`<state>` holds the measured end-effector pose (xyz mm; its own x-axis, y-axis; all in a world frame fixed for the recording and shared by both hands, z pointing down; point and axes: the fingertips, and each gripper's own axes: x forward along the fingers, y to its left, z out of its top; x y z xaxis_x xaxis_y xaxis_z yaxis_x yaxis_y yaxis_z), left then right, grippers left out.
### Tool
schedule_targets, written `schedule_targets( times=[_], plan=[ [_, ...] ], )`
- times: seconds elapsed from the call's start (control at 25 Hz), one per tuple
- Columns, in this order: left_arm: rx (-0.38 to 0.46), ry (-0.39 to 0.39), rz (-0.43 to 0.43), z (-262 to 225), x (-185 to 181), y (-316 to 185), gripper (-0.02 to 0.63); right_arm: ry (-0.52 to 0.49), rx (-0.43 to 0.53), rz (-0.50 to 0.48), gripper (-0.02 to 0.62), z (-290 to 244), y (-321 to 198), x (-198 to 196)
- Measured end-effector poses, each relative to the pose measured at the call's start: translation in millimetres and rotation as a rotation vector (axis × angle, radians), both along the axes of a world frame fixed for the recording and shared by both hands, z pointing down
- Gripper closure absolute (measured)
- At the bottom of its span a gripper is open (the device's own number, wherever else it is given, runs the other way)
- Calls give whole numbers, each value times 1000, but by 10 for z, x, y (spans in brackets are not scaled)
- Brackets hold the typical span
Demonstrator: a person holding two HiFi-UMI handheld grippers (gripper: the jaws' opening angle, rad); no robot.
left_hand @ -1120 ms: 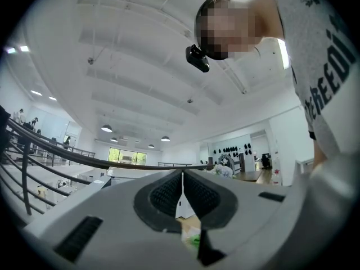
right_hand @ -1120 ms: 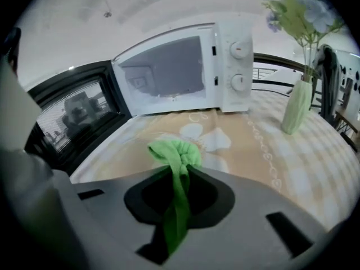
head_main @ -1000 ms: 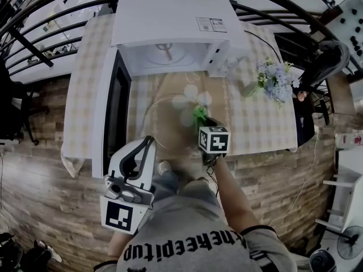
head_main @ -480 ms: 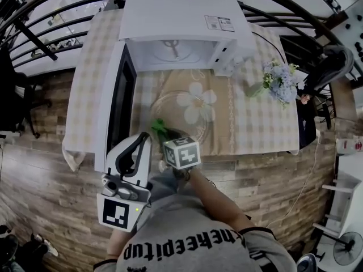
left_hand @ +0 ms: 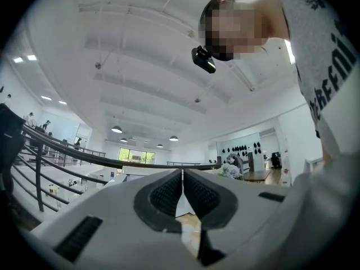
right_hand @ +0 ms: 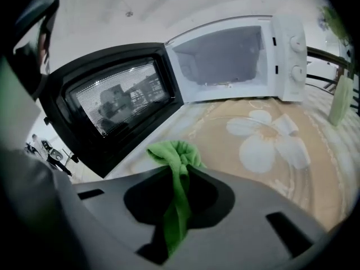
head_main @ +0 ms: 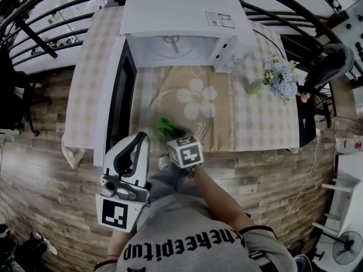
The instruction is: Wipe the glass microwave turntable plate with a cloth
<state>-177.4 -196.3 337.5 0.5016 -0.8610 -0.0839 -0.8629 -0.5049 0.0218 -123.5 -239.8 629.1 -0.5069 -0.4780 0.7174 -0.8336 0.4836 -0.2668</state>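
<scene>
- Two jaws of the right hand-held gripper (right_hand: 179, 179) are clamped on the green cloth (right_hand: 175, 161). A strip of it runs down between them and a bunched end sticks out in front.
- From the head view that bunch (head_main: 165, 127) sits over the near-left part of the glass turntable plate (head_main: 195, 130), close to its rim. Whether it presses on the glass cannot be told.
- Most of the plate (right_hand: 315, 173) lies ahead and to the right of this hand-held gripper, flat on the floral mat (right_hand: 264, 142) on the counter (head_main: 255, 120). It is round, so no long axis governs the stroke. I judge the next pass should sweep forward and rightward over the glass.
- The left hand-held gripper (left_hand: 181, 187) has its jaws together on nothing and tilts up toward the ceiling. It hangs (head_main: 138, 143) just off the counter's near edge, beside the microwave's open door (head_main: 120, 103). The right one is the nearer to the plate.
- The microwave (head_main: 178, 16) stands open behind the plate.
- Compared with a second ago, the cloth has come from the plate's middle, over the flower, to its near-left edge. In the last half second it has shifted only slightly rightward. The left hand-held gripper has barely moved.
</scene>
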Motion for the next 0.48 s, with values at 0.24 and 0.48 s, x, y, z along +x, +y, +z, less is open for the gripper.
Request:
schedule_targets(
  times=[0.24, 0.48],
  plan=[
    [9, 8, -3, -25, 54, 113, 594, 40, 7, 141, 548, 1, -100, 708],
    [3, 4, -15, -49, 38, 314, 594, 92, 19, 291, 546, -7, -141, 1400]
  ],
)
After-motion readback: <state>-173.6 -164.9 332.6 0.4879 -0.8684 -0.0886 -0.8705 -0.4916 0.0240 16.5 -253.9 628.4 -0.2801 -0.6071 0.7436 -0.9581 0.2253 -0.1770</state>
